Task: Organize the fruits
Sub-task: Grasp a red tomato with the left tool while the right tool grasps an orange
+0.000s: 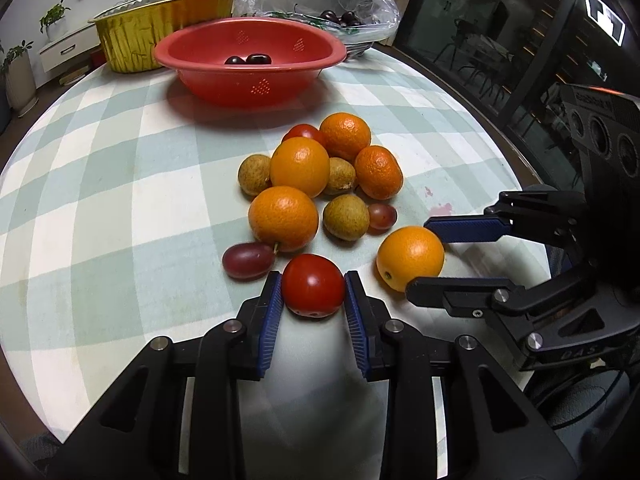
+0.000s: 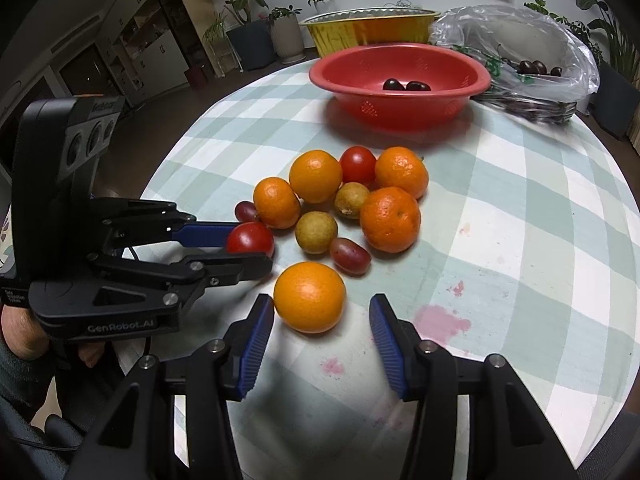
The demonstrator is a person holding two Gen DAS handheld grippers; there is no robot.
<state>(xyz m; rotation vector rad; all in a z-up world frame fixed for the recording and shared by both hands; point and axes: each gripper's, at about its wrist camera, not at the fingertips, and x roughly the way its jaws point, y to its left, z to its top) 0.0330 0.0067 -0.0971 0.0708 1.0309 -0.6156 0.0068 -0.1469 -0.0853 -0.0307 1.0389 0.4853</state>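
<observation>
Sorting barely begun: two dark cherries in the red plastic colander bowl, fruit pile unsorted on the checked tablecloth; left gripper pinches a red tomato, right gripper spread around a loose orange.

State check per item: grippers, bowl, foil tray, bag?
left gripper: shut on tomato
right gripper: open, straddling orange
red bowl: upright, two dark fruits inside
gold foil tray: upright, contents hidden
plastic bag: open, dark fruit inside
</observation>
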